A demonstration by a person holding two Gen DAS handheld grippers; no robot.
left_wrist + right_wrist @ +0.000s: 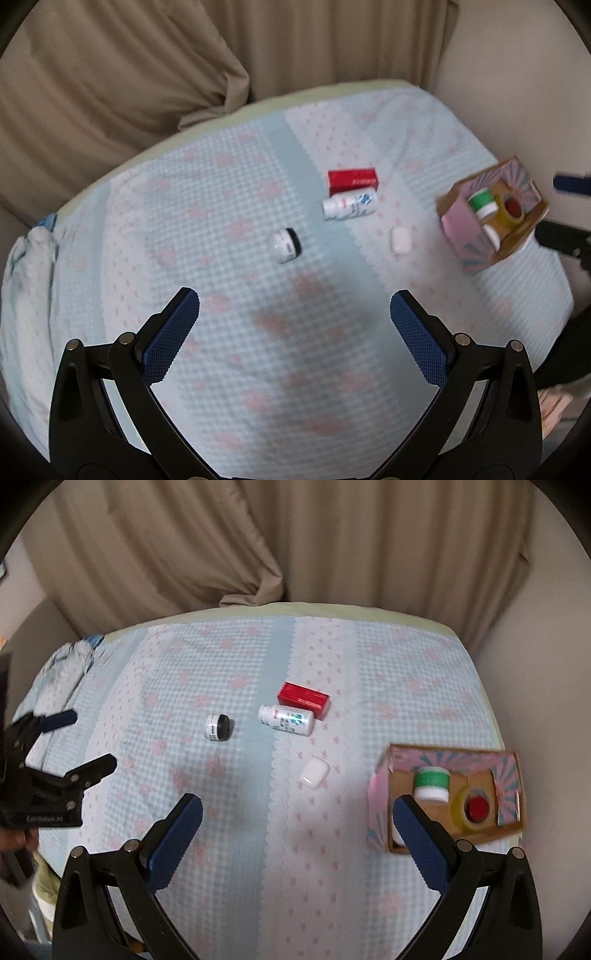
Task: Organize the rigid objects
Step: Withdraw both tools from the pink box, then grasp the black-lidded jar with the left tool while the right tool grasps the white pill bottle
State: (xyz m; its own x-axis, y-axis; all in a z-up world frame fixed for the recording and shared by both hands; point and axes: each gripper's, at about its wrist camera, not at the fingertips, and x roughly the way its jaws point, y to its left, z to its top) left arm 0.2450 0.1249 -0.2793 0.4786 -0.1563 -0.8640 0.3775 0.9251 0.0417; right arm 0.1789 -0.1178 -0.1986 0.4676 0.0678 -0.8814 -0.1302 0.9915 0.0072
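On the blue and pink bedspread lie a red box point(352, 179) point(304, 698), a white bottle on its side point(350, 204) point(287, 720), a small white jar with a black lid point(284, 245) point(218, 726) and a white case point(400, 240) point(314, 772). A pink cardboard box point(489, 218) point(448, 801) at the right holds a green-lidded jar point(431, 784), a tape roll point(474, 808) and other items. My left gripper point(294, 306) is open and empty above the bedspread. My right gripper point(297, 808) is open and empty, its right finger point(421, 842) in front of the box.
A beige curtain point(258, 546) hangs behind the bed. The left gripper shows at the left edge of the right wrist view point(79, 742). The right gripper's finger shows at the right edge of the left wrist view point(572, 183). Crumpled bedding point(70, 657) lies at the far left.
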